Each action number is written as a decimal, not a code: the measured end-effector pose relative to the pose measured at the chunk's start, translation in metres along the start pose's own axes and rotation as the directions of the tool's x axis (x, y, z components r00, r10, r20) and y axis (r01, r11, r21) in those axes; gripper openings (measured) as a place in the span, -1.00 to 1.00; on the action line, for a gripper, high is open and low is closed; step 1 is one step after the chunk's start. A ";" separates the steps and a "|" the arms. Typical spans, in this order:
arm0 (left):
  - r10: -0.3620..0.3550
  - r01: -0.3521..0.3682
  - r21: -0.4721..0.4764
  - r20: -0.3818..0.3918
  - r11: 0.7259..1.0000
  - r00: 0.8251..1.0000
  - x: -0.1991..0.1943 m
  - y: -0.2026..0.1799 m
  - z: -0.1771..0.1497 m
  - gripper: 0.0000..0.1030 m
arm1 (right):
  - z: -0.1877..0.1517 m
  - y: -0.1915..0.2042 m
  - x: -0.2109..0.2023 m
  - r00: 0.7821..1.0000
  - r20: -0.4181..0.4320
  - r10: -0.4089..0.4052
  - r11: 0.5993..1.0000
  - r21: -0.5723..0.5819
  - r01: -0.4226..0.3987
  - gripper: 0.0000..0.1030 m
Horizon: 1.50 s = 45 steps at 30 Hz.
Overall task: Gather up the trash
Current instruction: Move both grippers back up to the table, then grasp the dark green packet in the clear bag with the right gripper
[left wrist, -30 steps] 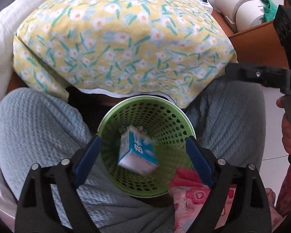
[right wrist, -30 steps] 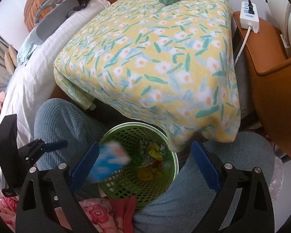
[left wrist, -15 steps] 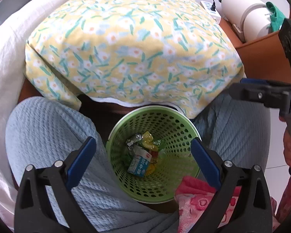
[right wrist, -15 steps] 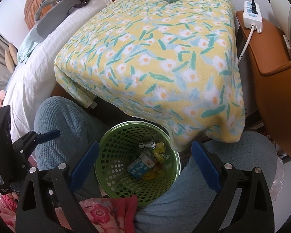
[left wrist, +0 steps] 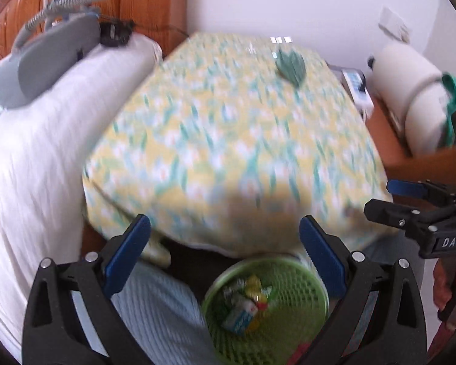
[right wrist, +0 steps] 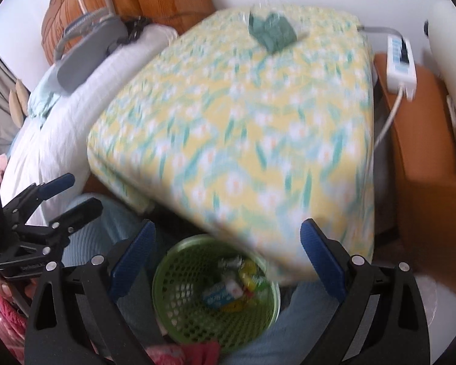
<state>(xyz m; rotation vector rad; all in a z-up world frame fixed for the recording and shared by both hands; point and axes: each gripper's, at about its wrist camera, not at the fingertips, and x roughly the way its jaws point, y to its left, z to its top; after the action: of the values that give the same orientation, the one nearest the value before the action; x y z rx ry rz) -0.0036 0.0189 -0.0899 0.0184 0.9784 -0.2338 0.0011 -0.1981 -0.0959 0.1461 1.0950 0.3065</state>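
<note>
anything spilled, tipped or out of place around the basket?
No spill: the green basket stands upright with the carton and wrappers inside. The only stray item is a crumpled green wrapper on the far end of the floral cover. Both views are blurred, so small bits could be missed.

Both views are riding on handheld grippers and looking steeply down and forward along their 2 blue-padded fingers. The left wrist view is sitting close above the green basket (left wrist: 267, 304), facing the yellow floral cloth (left wrist: 228, 140) — the right gripper (left wrist: 389, 197) is showing at its right edge. The right wrist view is looking from slightly further right, catching the left gripper (right wrist: 78, 194) at its left edge. Both are sharing the basket, cloth and white bedding (right wrist: 75, 115).
</note>
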 end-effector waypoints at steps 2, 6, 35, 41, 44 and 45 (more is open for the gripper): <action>0.003 -0.003 -0.010 0.025 1.000 1.000 0.002 0.001 0.020 0.85 | 0.024 -0.004 0.002 0.999 0.029 -0.015 1.000 0.013 0.015 0.95; 0.029 -0.028 -0.013 0.067 1.000 0.997 0.013 -0.003 0.055 0.85 | 0.073 -0.019 0.007 0.997 0.080 0.023 0.995 0.099 -0.031 0.95; 0.026 -0.018 -0.146 0.058 0.989 0.998 0.083 0.019 0.138 0.85 | 0.225 -0.106 0.110 0.998 0.042 -0.056 0.904 0.426 0.033 0.70; 0.044 -0.038 -0.105 0.052 0.994 0.998 0.084 0.008 0.143 0.85 | 0.222 -0.103 0.114 0.998 0.052 0.018 0.919 0.393 -0.037 0.16; 0.051 -0.047 -0.073 0.056 0.996 0.997 0.086 0.003 0.146 0.85 | 0.219 -0.101 0.109 0.998 0.067 0.019 0.928 0.371 -0.042 0.09; 0.054 -0.051 -0.057 0.060 0.997 0.997 0.088 0.001 0.147 0.85 | 0.218 -0.099 0.107 0.997 0.076 0.017 0.931 0.362 -0.043 0.08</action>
<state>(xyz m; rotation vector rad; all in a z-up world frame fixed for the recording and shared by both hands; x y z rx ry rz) 0.1641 -0.0141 -0.0797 -0.0141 0.9219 -0.1580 0.2576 -0.2510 -0.1147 0.5010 1.0706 0.1210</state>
